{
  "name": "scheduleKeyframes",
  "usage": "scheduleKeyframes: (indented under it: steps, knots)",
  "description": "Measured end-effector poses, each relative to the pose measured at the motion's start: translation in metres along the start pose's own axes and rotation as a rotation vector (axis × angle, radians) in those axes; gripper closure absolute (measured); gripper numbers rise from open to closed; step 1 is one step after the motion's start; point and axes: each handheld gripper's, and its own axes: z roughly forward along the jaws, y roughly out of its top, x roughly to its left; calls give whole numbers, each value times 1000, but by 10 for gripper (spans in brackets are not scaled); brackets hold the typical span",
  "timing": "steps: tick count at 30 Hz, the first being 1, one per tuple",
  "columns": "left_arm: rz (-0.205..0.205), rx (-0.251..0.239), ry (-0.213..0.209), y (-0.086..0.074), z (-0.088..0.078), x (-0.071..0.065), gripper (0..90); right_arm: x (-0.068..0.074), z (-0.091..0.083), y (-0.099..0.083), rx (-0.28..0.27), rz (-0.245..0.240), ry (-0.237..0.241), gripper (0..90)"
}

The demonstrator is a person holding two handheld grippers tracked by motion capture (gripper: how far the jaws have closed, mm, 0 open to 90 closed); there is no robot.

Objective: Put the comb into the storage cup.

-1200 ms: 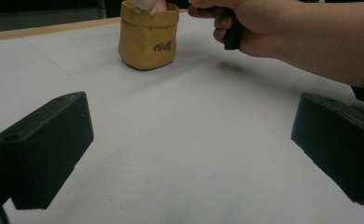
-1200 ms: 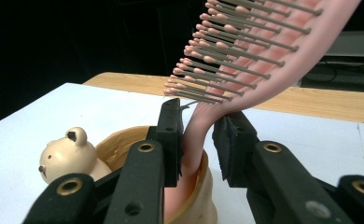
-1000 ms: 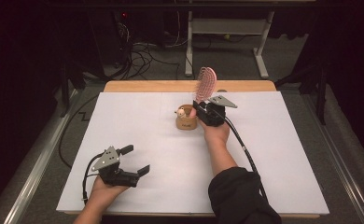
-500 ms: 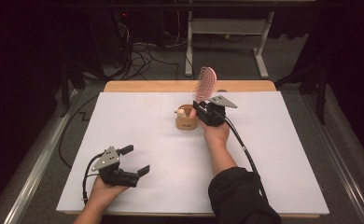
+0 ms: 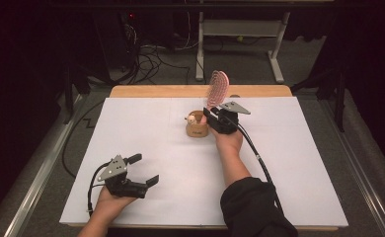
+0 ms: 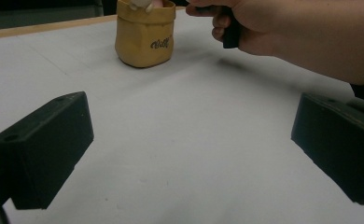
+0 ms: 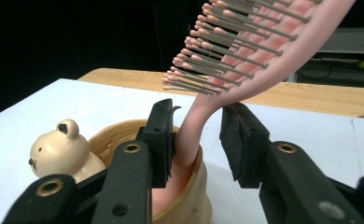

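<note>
The right claw (image 7: 196,140) has just been opening. The brush (image 7: 245,51) handle stands between its jaws. One jaw touches it and the other is a little way off, so the claw is letting go. Below the claw, the handle sits down in the pot (image 7: 189,205). A bear (image 7: 61,147) peeks out beside it. The brush looks light and smooth, with thin bendy pins. I think the stiff handle is the best place to grab. The left claw (image 5: 142,169) is wide open, far away, holding nothing.
</note>
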Motion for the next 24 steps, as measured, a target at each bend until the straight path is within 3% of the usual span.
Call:
scheduleKeyframes:
  steps: [24]
  knots:
    - [-3,-3,5,0,-1,0,0,-2,-3,3,6,-9,3,561]
